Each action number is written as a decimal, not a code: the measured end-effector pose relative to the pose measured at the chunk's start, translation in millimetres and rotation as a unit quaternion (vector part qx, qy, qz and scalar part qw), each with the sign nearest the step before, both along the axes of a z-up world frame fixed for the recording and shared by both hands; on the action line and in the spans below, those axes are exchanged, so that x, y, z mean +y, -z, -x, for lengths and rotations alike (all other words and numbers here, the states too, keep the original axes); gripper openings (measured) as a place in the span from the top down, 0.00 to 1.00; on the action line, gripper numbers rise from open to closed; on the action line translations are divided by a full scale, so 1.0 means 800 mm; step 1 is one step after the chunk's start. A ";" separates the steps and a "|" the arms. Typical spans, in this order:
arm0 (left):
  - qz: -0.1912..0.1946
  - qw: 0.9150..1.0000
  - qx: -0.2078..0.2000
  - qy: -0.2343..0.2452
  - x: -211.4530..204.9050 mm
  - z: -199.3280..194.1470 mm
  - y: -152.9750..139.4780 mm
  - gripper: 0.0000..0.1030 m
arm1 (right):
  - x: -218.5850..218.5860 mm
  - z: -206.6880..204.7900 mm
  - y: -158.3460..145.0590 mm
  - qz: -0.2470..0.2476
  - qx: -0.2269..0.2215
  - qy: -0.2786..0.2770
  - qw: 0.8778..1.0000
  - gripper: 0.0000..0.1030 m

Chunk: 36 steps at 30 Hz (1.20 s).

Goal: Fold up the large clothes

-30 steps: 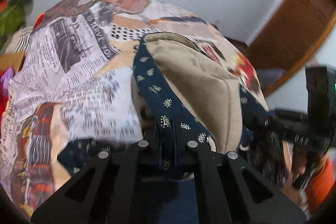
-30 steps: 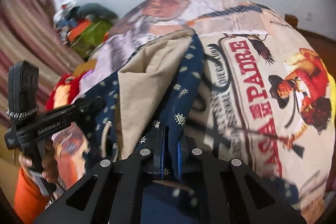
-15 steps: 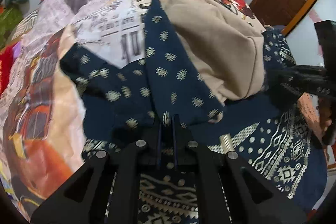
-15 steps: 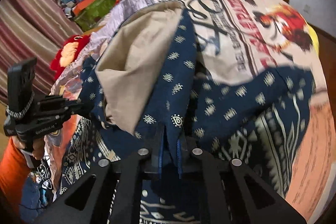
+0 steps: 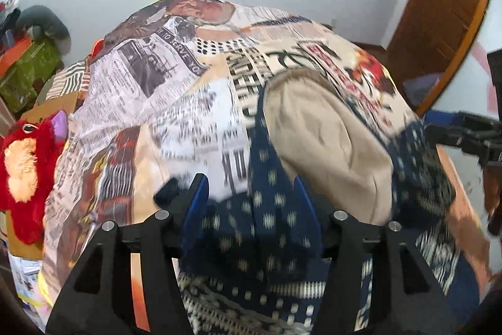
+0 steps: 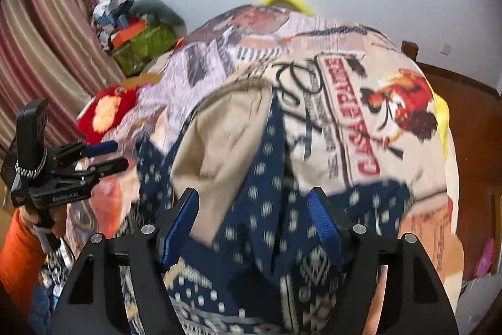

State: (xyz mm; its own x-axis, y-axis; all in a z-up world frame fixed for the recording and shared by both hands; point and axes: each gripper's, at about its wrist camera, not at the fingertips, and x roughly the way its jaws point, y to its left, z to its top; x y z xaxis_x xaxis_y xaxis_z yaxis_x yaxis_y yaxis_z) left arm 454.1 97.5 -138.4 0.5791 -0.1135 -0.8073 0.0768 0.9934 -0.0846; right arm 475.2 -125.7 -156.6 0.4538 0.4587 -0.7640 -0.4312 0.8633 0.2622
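A large navy garment with pale motifs [image 5: 266, 228] and a beige lining [image 5: 323, 143] lies folded on a bed. It also shows in the right wrist view [image 6: 263, 203], with the lining [image 6: 226, 143] turned up. My left gripper [image 5: 249, 190] is open, its blue pads either side of the navy fold, holding nothing. My right gripper [image 6: 254, 206] is open above the same fold. The left gripper also shows in the right wrist view [image 6: 103, 156], open at the garment's left edge. The right gripper's body shows at the far right of the left wrist view [image 5: 467, 134].
The bed carries a newspaper-print cover [image 5: 150, 77], also in the right wrist view [image 6: 345, 102]. A red plush toy [image 5: 28, 171] and piled items with a green box [image 6: 144, 46] sit left of the bed. A striped curtain [image 6: 40, 52] and a wooden door [image 5: 439, 21] flank the room.
Both grippers were shut on the navy fold and carried it forward over the garment. Both have now opened and let the fold drop, and both have drawn back.
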 end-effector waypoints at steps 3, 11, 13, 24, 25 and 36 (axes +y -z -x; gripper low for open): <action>0.031 0.999 0.007 -0.021 0.008 -0.040 0.009 0.46 | 0.014 -0.042 0.010 0.003 0.001 0.014 1.000 0.31; 0.084 0.995 0.053 -0.028 -0.002 -0.118 0.060 0.46 | 0.040 -0.160 0.083 -0.038 0.087 0.074 0.993 0.40; 0.084 0.994 0.058 -0.034 -0.004 -0.130 0.070 0.53 | 0.043 -0.176 0.101 -0.059 0.115 0.081 0.988 0.48; 0.080 0.996 0.029 0.000 -0.018 -0.103 0.046 0.92 | 0.063 -0.147 0.081 -0.032 0.047 0.031 0.998 0.92; 0.079 0.997 0.024 0.008 -0.018 -0.094 0.036 0.92 | 0.061 -0.136 0.071 -0.036 0.041 0.025 0.998 0.92; 0.078 0.994 0.003 0.073 -0.043 0.058 -0.035 0.92 | 0.021 0.034 -0.021 -0.046 -0.020 -0.036 0.998 0.93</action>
